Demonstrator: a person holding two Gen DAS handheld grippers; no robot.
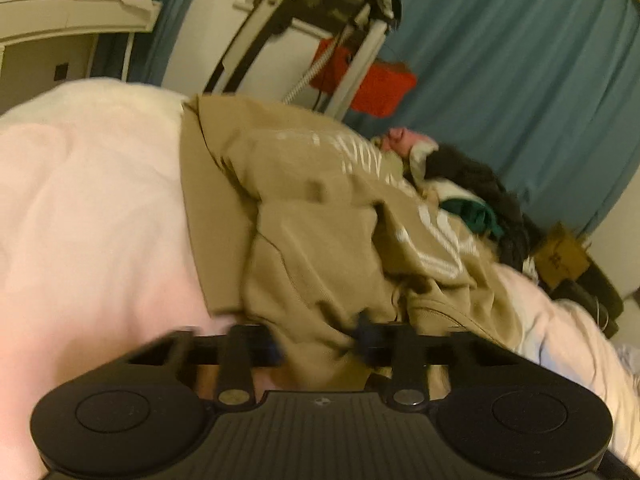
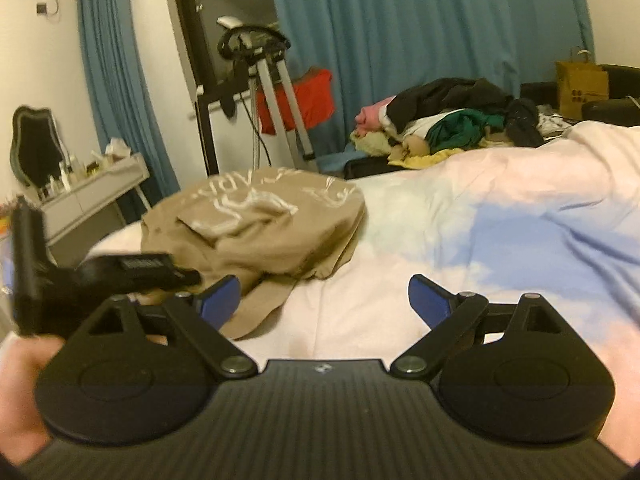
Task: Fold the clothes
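Tan hoodie (image 2: 256, 232) with white print lies crumpled, partly folded, on the bed (image 2: 440, 216); unfolded clothes pile (image 2: 444, 120) at far edge.

text: none legible | tan garment (image 2: 256, 224): white lettering (blurred, unreadable)

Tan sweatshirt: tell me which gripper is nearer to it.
Left. The left gripper is in the tan sweatshirt, fabric between its fingers; the right gripper is open beside it.

Tan fabric of the sweatshirt (image 1: 320, 240) is covering the left gripper (image 1: 318, 346) fingertips, hiding their spacing. Motion blur is smearing the sweatshirt's white lettering (image 2: 248, 204) beyond reading, and the clothes pile (image 2: 448, 120) is blending into one indistinct heap.
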